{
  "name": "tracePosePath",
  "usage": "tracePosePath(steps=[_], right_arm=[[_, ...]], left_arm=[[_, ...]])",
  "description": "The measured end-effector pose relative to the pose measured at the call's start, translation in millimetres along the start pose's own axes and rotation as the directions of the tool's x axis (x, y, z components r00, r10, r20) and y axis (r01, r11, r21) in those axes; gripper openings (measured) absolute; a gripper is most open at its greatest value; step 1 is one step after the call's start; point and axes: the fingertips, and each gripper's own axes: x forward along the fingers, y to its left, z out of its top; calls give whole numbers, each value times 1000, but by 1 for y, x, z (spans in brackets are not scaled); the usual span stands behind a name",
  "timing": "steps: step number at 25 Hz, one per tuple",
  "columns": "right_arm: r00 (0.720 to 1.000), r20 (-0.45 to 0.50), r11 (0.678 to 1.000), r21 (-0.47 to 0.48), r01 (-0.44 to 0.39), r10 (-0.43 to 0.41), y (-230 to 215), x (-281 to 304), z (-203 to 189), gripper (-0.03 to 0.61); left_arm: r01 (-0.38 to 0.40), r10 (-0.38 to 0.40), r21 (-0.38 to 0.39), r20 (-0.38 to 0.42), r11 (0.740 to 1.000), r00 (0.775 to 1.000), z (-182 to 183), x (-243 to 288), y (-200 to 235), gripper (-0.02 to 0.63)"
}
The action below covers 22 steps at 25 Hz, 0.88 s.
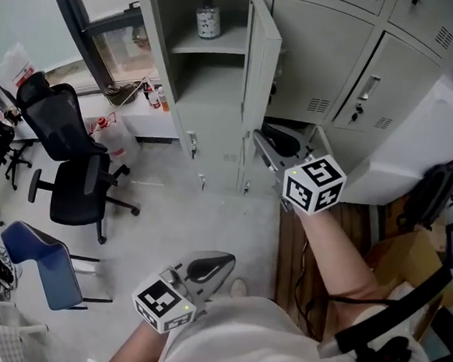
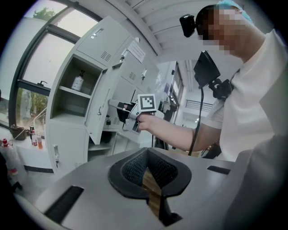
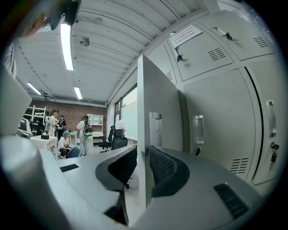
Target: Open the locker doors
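- Pale grey metal locker door (image 1: 260, 70) of the upper left compartment stands swung out, its free edge pinched between the jaws of the right hand-held gripper (image 3: 143, 165).
- Left hand-held gripper (image 2: 148, 173) hangs low by the person's body, jaws pressed together, empty.
- Neighbouring grey doors (image 1: 322, 63) to the right are shut, so most of the task seems left.

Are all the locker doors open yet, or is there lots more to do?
Not yet. Done: one door is swung open, showing a jar inside. In hand: the right gripper is clamped on that door's edge. Left to do: the neighbouring door and the door below look shut. The left gripper is shut and empty.
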Motion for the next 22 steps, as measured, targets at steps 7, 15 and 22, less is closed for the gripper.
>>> tracePosePath(steps=[7, 15, 22], right_arm=[[999, -33, 1000, 22, 10, -9, 16, -35, -25, 77], [954, -112, 958, 32, 284, -279, -19, -132, -53, 77], [872, -108, 876, 21, 482, -477, -48, -188, -59, 77]], left_arm=[[51, -51, -4, -20, 999, 998, -6, 2, -10, 11], [196, -194, 37, -59, 980, 979, 9, 12, -6, 11], [348, -339, 69, -112, 935, 934, -4, 16, -7, 11]])
